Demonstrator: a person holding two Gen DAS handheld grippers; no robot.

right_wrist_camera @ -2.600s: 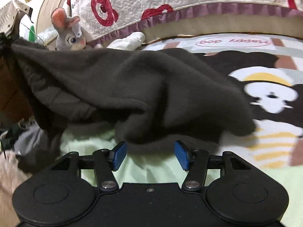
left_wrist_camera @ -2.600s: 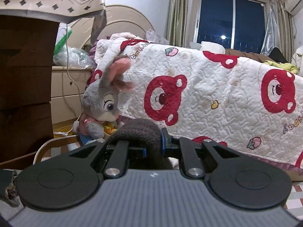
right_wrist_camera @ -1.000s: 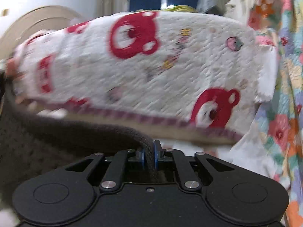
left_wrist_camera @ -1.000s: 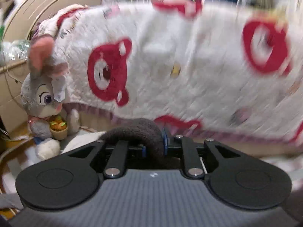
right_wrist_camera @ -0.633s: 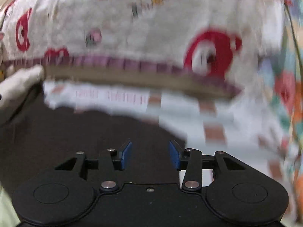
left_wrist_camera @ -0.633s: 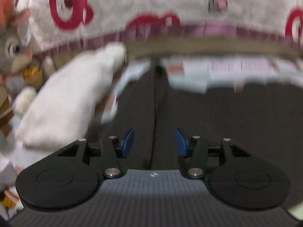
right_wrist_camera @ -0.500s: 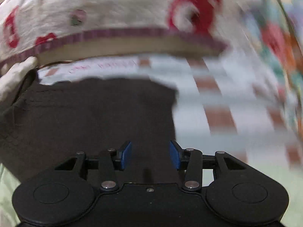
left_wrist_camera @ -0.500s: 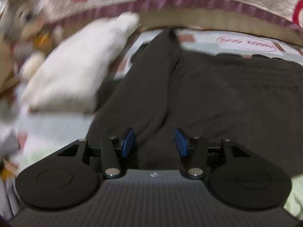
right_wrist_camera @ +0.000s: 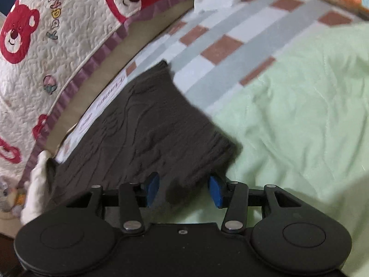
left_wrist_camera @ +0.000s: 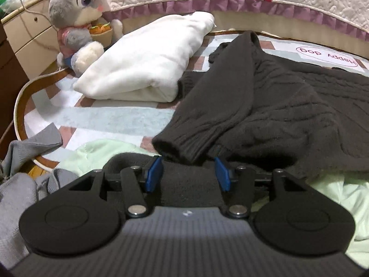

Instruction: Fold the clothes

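A dark brown knit sweater [left_wrist_camera: 288, 106] lies spread on the bed, one sleeve folded toward me with its ribbed cuff [left_wrist_camera: 180, 145] just ahead of my left gripper [left_wrist_camera: 188, 173]. That gripper is open, dark knit lying loose between its blue pads. In the right wrist view the sweater [right_wrist_camera: 143, 129] shows its ribbed hem [right_wrist_camera: 207, 147] near my right gripper [right_wrist_camera: 183, 190], which is open over the hem's edge without pinching it.
A folded white garment [left_wrist_camera: 147, 62] and a grey plush rabbit [left_wrist_camera: 78, 16] lie at the far left. Grey clothes [left_wrist_camera: 27, 161] pile at the left bed edge. A pale green blanket [right_wrist_camera: 299, 106] covers the right. The bear quilt [right_wrist_camera: 57, 37] hangs behind.
Both grippers held the sweater up a second ago, then let go and opened. The sweater now lies flat on the bed, and both grippers have dropped low over it.
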